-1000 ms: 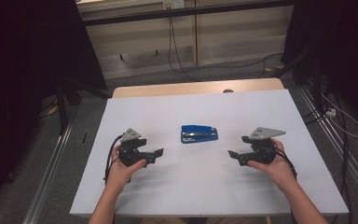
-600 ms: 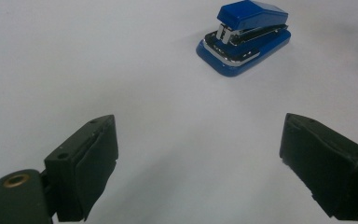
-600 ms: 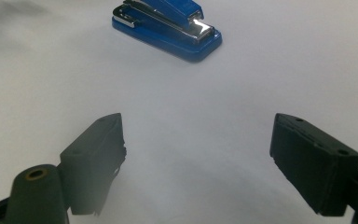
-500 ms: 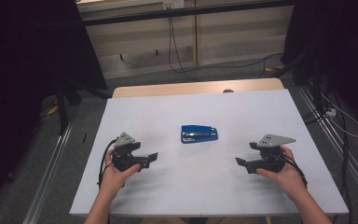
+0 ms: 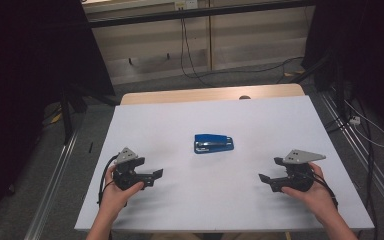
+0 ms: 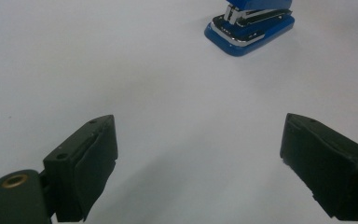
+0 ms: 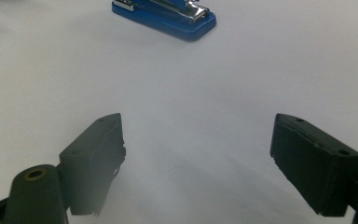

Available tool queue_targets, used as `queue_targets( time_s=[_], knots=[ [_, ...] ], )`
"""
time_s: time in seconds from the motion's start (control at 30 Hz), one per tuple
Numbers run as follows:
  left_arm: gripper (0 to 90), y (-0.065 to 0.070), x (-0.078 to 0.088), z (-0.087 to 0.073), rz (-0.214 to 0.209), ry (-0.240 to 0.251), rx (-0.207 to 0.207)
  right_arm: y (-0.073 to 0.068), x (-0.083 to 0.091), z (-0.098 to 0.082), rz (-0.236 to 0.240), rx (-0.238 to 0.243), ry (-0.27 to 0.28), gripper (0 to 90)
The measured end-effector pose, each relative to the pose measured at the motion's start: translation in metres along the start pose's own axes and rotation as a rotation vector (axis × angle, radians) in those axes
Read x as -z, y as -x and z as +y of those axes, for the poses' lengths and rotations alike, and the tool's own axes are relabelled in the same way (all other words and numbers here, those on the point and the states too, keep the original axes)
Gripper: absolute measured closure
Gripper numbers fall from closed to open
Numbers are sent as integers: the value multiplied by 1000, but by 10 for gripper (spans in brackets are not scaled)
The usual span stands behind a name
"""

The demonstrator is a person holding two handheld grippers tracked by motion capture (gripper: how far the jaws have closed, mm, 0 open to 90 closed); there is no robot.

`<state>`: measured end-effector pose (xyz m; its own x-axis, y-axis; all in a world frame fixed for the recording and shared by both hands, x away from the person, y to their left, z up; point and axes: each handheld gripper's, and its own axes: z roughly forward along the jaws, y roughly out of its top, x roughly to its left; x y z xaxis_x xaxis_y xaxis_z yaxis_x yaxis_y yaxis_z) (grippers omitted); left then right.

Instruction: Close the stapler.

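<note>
The person held one gripper in each hand over the white table (image 5: 140,220), and nothing had yet been grasped; the work looked to stand at its very opening, with the blue stapler (image 5: 213,143) as the thing nearest both tools. The stapler lay closed and flat near the middle of the table, well apart from either gripper, its chrome strip facing up. The left gripper (image 5: 156,175) hovered near the table's front left with its jaws spread wide and bare table between them, the stapler (image 6: 250,24) lying far ahead and to the right in the left gripper view. The right gripper (image 5: 263,179) sat near the front right, its jaws likewise wide apart and holding nothing, with the stapler (image 7: 165,16) far ahead and to the left in the right gripper view. Both tools pointed inward toward the table's centre. Judged from this, the next move would call for one gripper to travel in across the bare surface, line its jaws up across the stapler's narrow sides, and close only once the body sat squarely between the pads; the low, smooth casing might slip if caught near an end. By count there were one stapler, one table, two grippers and two hands.
</note>
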<state>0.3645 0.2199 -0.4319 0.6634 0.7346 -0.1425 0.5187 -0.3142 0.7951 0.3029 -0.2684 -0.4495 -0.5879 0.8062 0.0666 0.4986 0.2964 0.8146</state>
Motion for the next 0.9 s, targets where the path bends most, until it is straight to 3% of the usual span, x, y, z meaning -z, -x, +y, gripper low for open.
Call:
queue_targets(
  time_s=[0.13,0.3,0.53,0.9],
  knots=[
    [113,-1,4,-3,3,2,9,-1,5,0,-5,1,15,174],
    [112,-1,11,-7,4,3,-10,-2,10,-1,-16,-3,32,173],
    [96,-5,20,-15,5,19,7,-6,12,-2,-13,10,17,164],
    [86,-7,23,-22,5,11,-20,-6,17,-9,-22,4,15,152]
  ],
)
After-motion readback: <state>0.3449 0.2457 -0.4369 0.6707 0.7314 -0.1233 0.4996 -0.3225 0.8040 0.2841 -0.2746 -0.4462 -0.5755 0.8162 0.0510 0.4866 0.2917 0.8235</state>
